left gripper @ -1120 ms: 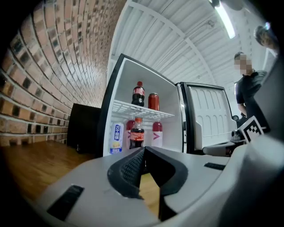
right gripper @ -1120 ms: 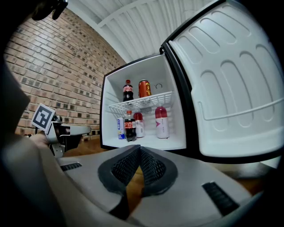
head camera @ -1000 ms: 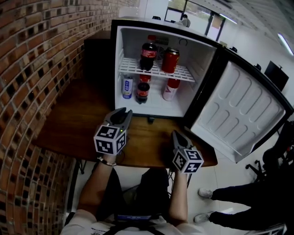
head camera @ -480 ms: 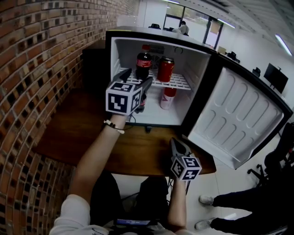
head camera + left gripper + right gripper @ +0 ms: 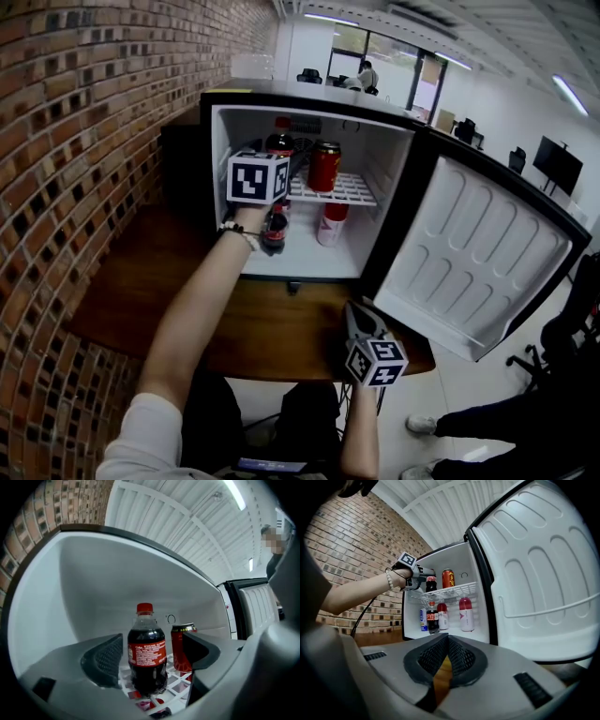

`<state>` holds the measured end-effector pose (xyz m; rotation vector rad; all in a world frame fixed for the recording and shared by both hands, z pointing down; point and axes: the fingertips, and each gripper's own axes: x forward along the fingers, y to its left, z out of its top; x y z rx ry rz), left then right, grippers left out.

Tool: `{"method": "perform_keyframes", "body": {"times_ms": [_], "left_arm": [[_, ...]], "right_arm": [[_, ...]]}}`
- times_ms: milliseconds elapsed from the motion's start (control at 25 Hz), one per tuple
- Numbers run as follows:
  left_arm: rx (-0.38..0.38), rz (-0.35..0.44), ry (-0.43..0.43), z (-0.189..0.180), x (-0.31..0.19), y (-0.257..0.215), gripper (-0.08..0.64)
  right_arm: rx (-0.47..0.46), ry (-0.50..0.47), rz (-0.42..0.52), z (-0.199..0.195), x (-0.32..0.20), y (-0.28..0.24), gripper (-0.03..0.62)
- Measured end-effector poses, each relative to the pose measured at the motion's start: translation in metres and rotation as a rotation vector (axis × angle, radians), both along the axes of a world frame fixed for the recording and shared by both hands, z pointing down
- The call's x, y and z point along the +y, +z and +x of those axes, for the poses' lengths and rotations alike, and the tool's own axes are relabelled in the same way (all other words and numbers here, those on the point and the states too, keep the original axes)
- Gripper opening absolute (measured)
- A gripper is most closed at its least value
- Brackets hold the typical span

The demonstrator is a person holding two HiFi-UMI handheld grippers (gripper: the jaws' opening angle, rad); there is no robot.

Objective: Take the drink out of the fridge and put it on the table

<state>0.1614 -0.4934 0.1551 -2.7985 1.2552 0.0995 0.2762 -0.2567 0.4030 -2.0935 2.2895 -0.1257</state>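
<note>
The fridge (image 5: 379,178) stands open at the far side of the bench (image 5: 272,330), with its door (image 5: 478,253) swung out to the right. On its wire shelf (image 5: 349,189) a cola bottle (image 5: 146,644) with a red cap stands upright at the left, and a red can (image 5: 180,644) stands just right of it and farther back. The left gripper (image 5: 151,654) is held level in front of that shelf. Its jaws have just been opening and now stand wide apart, with the bottle framed between them and neither pad pressing on it. On the fridge floor below stand a second dark bottle (image 5: 274,232) and a white and red bottle (image 5: 330,223). The right gripper (image 5: 354,316) is held low over the near right edge of the bench, its jaws closed together on nothing.
</note>
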Motion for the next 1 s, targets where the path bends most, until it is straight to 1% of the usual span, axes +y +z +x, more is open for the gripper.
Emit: {"method": "perform_keyframes", "body": {"times_ms": [320,560,600,760,920,1000], "left_arm": [[-0.055,-0.036,0.006,0.013,-0.021,0.004,0.393],[-0.086,-0.043,0.003,0.014,-0.029,0.006,0.355],[-0.090,-0.041,0.003,0.014,-0.030,0.006,0.334],[-0.091,-0.041,0.012,0.015,-0.030,0.004,0.319],[-0.087,-0.062,0.025,0.014,-0.027,0.005,0.310],[-0.093,-0.055,0.034,0.015,-0.024,0.004,0.309]], "right_arm": [[0.000,0.002,0.004,0.006,0.002,-0.002,0.003],[-0.003,0.003,0.006,0.008,0.003,-0.001,0.003],[-0.004,0.004,0.007,0.008,0.003,-0.001,0.003],[-0.006,0.007,0.011,0.009,0.003,-0.002,0.003],[-0.004,0.005,0.012,0.008,0.003,-0.003,0.003],[-0.002,0.004,0.016,0.007,0.004,-0.006,0.003]]}}
